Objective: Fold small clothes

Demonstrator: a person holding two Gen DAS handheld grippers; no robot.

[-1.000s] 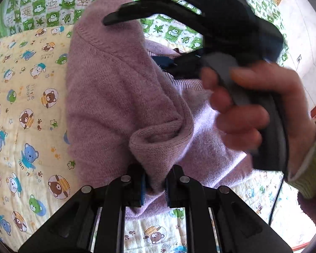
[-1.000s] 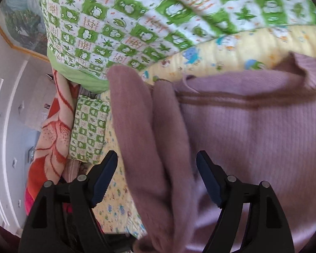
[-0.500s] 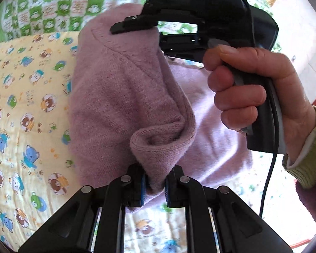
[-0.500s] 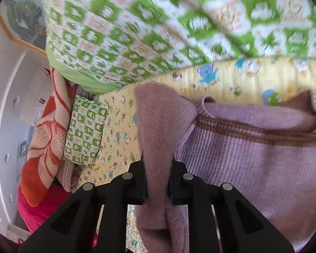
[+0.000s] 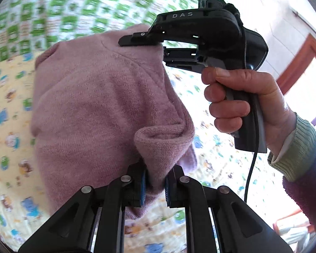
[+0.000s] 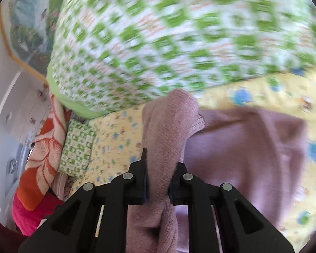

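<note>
A small mauve knitted sweater hangs lifted above the yellow cartoon-print bedsheet. My left gripper is shut on a bunched fold of its knit at the bottom of the left wrist view. Across from it, the right gripper, held by a hand, pinches the sweater's far edge. In the right wrist view my right gripper is shut on a thick roll of the sweater, and the rest of the sweater drapes to the right.
A green-and-white checked quilt is piled at the back of the bed. A small checked pillow and an orange patterned blanket lie at the left. A wall with a picture stands behind.
The right gripper went from open around the sweater's edge to shut on it. Both grippers then lifted the sweater off the sheet, and the background is blurred with motion.
</note>
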